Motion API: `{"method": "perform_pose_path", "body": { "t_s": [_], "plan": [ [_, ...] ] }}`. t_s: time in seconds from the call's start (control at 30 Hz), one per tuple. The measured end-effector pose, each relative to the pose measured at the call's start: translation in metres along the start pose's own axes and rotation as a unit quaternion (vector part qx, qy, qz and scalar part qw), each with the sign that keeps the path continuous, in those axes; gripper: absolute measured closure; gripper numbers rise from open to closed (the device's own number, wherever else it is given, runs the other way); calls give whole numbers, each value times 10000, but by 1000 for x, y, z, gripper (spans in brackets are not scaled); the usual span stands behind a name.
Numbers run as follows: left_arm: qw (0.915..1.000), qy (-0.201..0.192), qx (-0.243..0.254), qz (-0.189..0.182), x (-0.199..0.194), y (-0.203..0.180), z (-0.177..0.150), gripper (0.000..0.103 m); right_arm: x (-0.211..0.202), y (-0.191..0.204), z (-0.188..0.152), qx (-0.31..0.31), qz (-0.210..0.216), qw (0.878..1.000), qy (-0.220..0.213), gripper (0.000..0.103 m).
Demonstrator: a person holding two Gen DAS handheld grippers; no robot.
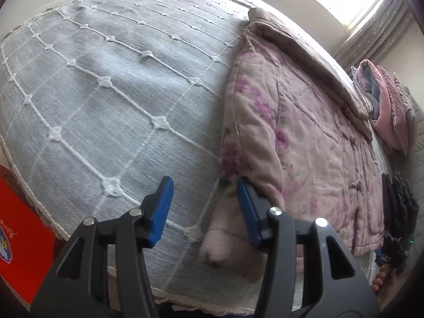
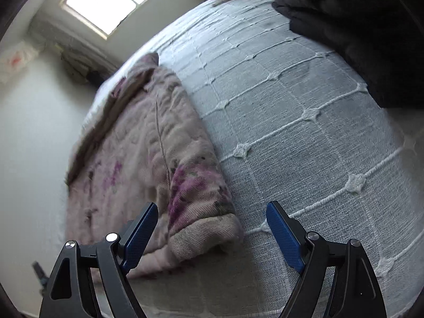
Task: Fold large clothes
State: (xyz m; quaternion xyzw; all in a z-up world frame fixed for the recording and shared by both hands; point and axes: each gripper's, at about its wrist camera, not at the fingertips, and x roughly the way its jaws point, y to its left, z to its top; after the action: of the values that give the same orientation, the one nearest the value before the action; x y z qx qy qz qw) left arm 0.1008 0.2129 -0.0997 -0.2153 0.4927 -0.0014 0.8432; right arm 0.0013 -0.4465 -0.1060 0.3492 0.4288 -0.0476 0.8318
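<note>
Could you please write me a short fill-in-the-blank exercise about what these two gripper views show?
1. The padded jacket has a ____ flower print.
2. It lies on a grey-blue bedspread crossed by ____ cords.
3. The pads on the left gripper and the right gripper are ____.
4. Both grippers' jaws stand ____, holding nothing.

Missing words: purple; white; blue; open

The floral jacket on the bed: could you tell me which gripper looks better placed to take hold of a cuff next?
Probably the right gripper: its open jaws already straddle a cuff of the jacket. The left gripper is open beside the other cuff.
</note>
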Motion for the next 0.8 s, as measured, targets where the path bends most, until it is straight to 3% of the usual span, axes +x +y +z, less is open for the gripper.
{"method": "perform_pose_path", "body": {
  "t_s": [0.17, 0.23, 0.33, 0.47, 0.6, 0.73, 0.8],
  "plan": [
    [9991, -45, -406, -139, -18, 16, -1, 52, 8, -2, 0, 145, 278, 9995, 39, 24],
    [9982, -150, -507, -277, -26, 18, -2, 52, 10, 0, 0, 198, 506, 9985, 11, 43],
    [9982, -40, -361, -474, -21, 10, -2, 42, 18, 0, 0, 353, 651, 9971, 153, 46],
    [9967, 338, -349, -652, -2, -2, -7, 41, 18, -1, 0, 436, 757, 9961, 147, 46],
    [9988, 327, -110, -340, 6, -14, -12, 37, 19, -3, 0, 456, 785, 9957, 198, 46],
    [9988, 399, -103, -255, 6, -16, -11, 36, 20, 3, 0, 322, 645, 9971, 239, 46],
    [9986, 454, -43, -277, 11, -18, -10, 30, 22, 4, 0, 319, 591, 9975, 236, 46]
  ]
}}
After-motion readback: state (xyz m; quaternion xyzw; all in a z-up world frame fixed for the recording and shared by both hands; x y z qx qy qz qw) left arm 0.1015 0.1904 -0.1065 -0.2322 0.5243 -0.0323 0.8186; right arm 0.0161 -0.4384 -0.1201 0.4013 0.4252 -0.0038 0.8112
